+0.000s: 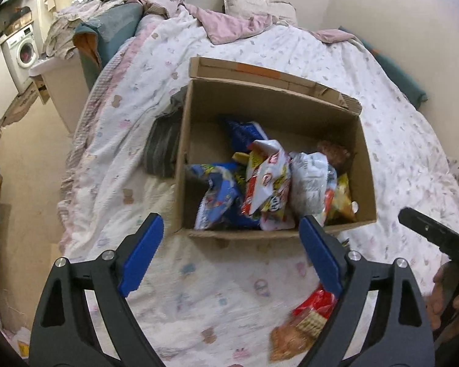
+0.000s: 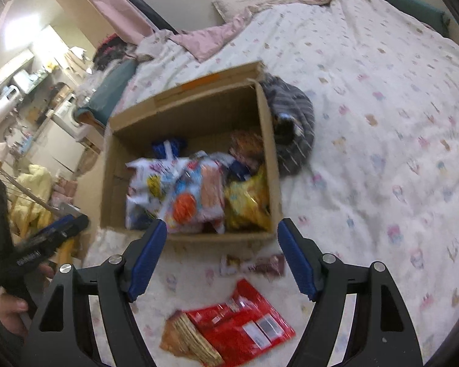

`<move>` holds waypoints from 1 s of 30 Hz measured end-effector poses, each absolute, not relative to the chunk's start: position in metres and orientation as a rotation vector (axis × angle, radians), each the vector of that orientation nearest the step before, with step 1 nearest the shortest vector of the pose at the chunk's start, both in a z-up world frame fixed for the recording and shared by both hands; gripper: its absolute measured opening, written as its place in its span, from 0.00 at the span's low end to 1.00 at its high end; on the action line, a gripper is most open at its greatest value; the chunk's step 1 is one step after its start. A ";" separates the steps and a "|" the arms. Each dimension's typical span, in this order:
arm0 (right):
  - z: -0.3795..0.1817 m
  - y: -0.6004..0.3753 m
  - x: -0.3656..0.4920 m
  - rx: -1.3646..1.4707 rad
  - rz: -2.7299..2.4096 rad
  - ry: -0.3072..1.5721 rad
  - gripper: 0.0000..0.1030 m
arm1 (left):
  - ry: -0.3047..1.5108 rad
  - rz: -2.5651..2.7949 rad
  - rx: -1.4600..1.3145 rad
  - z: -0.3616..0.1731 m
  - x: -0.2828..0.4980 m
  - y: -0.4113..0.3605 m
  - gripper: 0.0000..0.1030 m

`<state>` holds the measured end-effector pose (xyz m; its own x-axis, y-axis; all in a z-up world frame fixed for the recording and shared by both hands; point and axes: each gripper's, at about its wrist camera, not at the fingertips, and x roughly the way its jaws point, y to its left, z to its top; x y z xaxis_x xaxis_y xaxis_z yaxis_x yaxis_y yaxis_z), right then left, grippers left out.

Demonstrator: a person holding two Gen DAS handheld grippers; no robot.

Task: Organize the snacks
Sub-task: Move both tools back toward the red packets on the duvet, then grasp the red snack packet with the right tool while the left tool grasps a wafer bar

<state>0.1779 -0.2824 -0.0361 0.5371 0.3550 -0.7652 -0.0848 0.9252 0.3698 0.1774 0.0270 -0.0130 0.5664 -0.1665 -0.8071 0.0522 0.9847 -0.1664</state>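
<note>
An open cardboard box [image 1: 269, 104] [image 2: 186, 110] stands on the bed and holds several snack bags [image 1: 266, 183] [image 2: 192, 192]. On the bedspread in front of it lies a red cracker packet [image 2: 238, 327] [image 1: 309, 315], and a small brown wrapper [image 2: 260, 264] lies nearer the box. My left gripper [image 1: 232, 244] hovers open before the box's near wall, nothing between its blue pads. Over the red packet and brown wrapper, my right gripper [image 2: 222, 247] is open and empty too. Each gripper shows at the edge of the other's view, held by a hand [image 2: 9, 305].
A grey striped cloth [image 2: 293, 122] [image 1: 165, 143] lies against one side of the box. Pillows and a pink blanket [image 1: 229, 24] sit at the head of the bed. Beyond the bed's left edge are a washing machine [image 1: 23, 50] and floor clutter.
</note>
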 end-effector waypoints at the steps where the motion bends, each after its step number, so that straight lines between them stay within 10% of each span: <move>1: -0.038 -0.284 0.173 0.308 0.268 0.979 0.75 | 0.960 -0.125 -0.129 -0.013 0.175 0.030 0.86; 20: -0.126 -0.273 0.151 0.240 0.302 1.357 0.76 | 1.060 -0.084 -0.154 -0.042 0.147 0.030 0.86; 30: -0.167 -0.223 0.155 0.030 0.418 1.504 1.00 | 1.084 -0.091 -0.174 -0.048 0.146 0.037 0.86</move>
